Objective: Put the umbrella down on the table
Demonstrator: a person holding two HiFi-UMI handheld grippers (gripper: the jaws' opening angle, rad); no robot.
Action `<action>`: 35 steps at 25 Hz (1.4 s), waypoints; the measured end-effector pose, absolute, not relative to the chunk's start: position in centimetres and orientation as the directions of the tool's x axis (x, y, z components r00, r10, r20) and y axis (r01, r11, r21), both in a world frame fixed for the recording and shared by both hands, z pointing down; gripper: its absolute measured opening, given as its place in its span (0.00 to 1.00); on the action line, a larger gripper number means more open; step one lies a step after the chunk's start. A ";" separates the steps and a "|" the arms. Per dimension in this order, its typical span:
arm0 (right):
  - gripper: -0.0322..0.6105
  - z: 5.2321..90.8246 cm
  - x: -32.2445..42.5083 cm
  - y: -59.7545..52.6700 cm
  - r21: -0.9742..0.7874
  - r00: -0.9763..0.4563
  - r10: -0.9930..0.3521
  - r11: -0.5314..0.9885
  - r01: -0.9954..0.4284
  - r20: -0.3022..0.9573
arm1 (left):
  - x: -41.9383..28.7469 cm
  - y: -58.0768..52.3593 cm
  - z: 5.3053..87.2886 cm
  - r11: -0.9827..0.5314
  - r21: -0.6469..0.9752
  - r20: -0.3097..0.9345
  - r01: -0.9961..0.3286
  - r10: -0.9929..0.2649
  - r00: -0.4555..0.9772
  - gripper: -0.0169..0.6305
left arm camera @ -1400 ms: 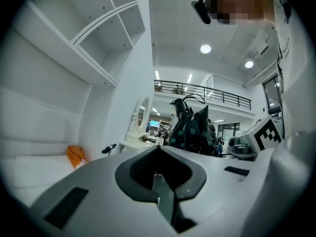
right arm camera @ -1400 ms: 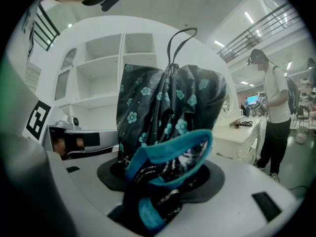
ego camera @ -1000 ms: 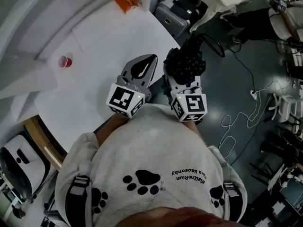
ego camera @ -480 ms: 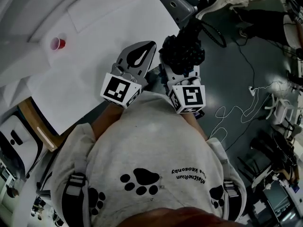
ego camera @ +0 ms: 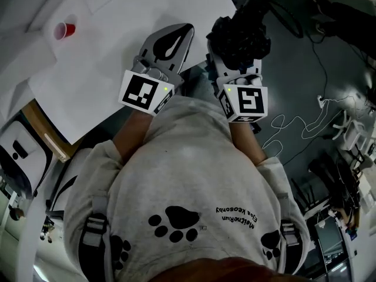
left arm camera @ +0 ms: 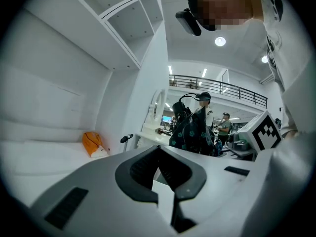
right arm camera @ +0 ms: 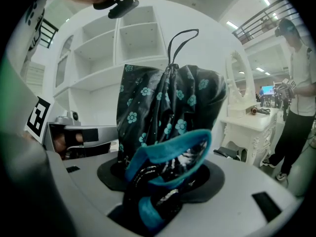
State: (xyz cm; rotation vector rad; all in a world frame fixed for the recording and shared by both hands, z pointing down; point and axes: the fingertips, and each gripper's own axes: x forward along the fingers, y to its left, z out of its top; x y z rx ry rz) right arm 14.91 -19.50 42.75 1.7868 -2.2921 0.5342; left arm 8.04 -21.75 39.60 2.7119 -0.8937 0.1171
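Observation:
A folded black umbrella (ego camera: pixel 239 33) with teal flowers stands upright in my right gripper (ego camera: pixel 232 63), whose jaws are shut on its lower end. In the right gripper view the umbrella (right arm camera: pixel 168 107) fills the middle, its teal strap (right arm camera: pixel 168 154) looped just above the right gripper (right arm camera: pixel 160 181). It hangs over the dark floor, just off the right edge of the white table (ego camera: pixel 117 57). My left gripper (ego camera: pixel 185 30) is shut with nothing in it, over the table's edge. The left gripper view shows the left gripper (left arm camera: pixel 159 152) and, beyond it, the umbrella (left arm camera: pixel 192 130).
A red cup (ego camera: pixel 64 30) stands on the table at the far left. An orange object (left arm camera: pixel 92 143) lies near the wall on the white surface. White shelves rise behind. Cables (ego camera: pixel 294 128) trail on the floor to the right. People stand in the background.
The table and red cup have slid up and to the left in the head view. Both grippers have kept their hold and sit a little further right.

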 end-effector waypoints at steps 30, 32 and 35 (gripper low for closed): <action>0.48 52.5 13.1 -25.9 -0.166 -0.297 -0.824 0.247 -0.955 0.483 | 7.3 -26.0 47.7 -0.737 0.288 0.246 -0.611 -0.560 0.791 0.05; 0.48 53.2 13.3 -25.9 -0.172 -0.301 -0.814 0.248 -0.953 0.496 | 7.4 -25.9 47.9 -0.732 0.291 0.250 -0.616 -0.564 0.787 0.05; 0.48 54.0 13.4 -25.8 -0.187 -0.306 -0.800 0.243 -0.952 0.516 | 7.5 -25.7 48.0 -0.727 0.293 0.255 -0.621 -0.566 0.784 0.05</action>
